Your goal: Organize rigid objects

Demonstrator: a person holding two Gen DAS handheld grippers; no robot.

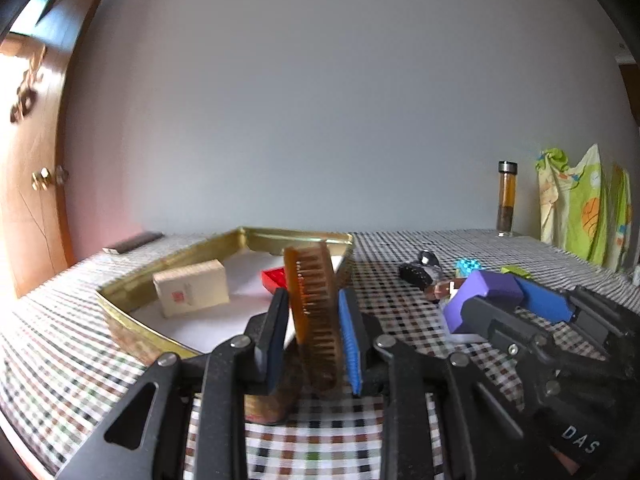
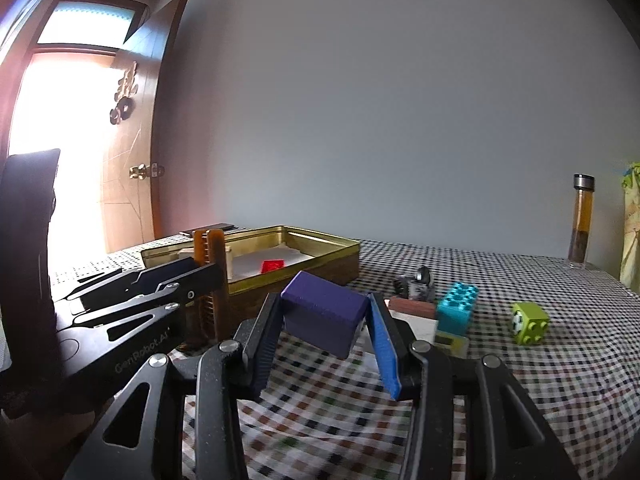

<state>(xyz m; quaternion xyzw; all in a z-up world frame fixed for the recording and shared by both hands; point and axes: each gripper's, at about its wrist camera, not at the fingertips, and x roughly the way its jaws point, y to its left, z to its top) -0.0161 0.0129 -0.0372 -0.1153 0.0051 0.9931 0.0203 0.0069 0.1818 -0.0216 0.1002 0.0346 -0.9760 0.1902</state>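
Note:
My left gripper (image 1: 312, 294) is shut on a brown comb (image 1: 316, 312), held upright at the near edge of a gold tin tray (image 1: 168, 258). In the tray lie a beige box (image 1: 192, 288) and a red brick (image 1: 274, 278). My right gripper (image 2: 325, 300) is shut on a purple block (image 2: 324, 312), held tilted just above the checked cloth, right of the tray (image 2: 320, 240). In the right wrist view the left gripper (image 2: 204, 268) and the comb (image 2: 208, 248) stand at the left, in front of the tray. The left wrist view shows the right gripper (image 1: 508, 300) with the purple block (image 1: 484, 292).
On the cloth right of the tray lie a teal brick (image 2: 456, 306), a green cube (image 2: 530, 322), a brown bar (image 2: 412, 306) and a small black toy (image 2: 416, 280). A tall bottle (image 2: 582, 224) stands at the back right. A dark flat slab (image 1: 134, 242) lies behind the tray.

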